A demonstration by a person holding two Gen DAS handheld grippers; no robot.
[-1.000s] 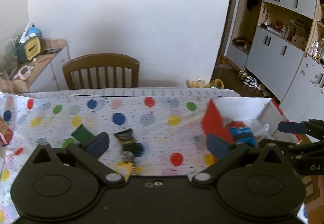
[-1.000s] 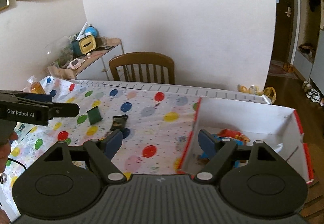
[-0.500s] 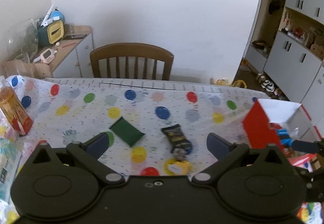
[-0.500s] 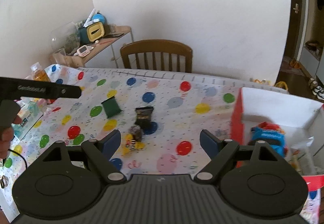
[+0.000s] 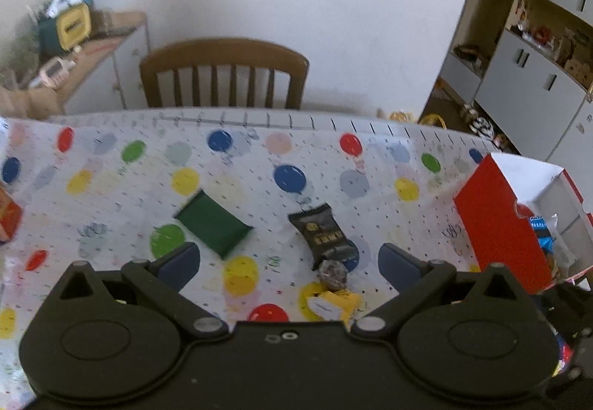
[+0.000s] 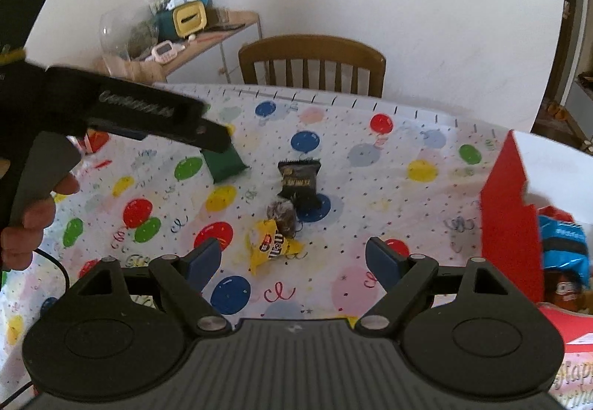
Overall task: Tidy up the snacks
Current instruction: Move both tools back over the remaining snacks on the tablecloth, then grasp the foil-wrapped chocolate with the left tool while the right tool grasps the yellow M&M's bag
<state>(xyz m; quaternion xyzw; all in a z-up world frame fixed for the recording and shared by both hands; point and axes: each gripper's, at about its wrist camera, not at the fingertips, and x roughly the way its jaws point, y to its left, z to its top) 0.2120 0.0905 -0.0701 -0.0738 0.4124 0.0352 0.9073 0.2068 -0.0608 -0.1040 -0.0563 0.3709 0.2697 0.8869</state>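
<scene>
Now: both claws wide over the scattered snacks

Both claws hang above the desk (image 5: 111,187), which wears a balloon-print cover. The left claw (image 5: 289,260) has its jaws spread wide with nothing between them, and the right claw (image 6: 292,258) is just as wide and equally empty. Four snacks lie loose mid-desk: a green packet (image 5: 213,225) to the left, a black packet (image 5: 322,234) right of it and apart, a small dark wrapped sweet (image 5: 333,271) touching the black packet's near end, and a yellow candy bag (image 6: 270,245) just beside the sweet on the near side. At the right edge stands a red box (image 5: 500,225), open on top, with a blue bag (image 6: 563,239) inside. A wooden chair (image 5: 224,73) stands at the far side. A hand (image 6: 29,221) grips the left claw's handle.
</scene>
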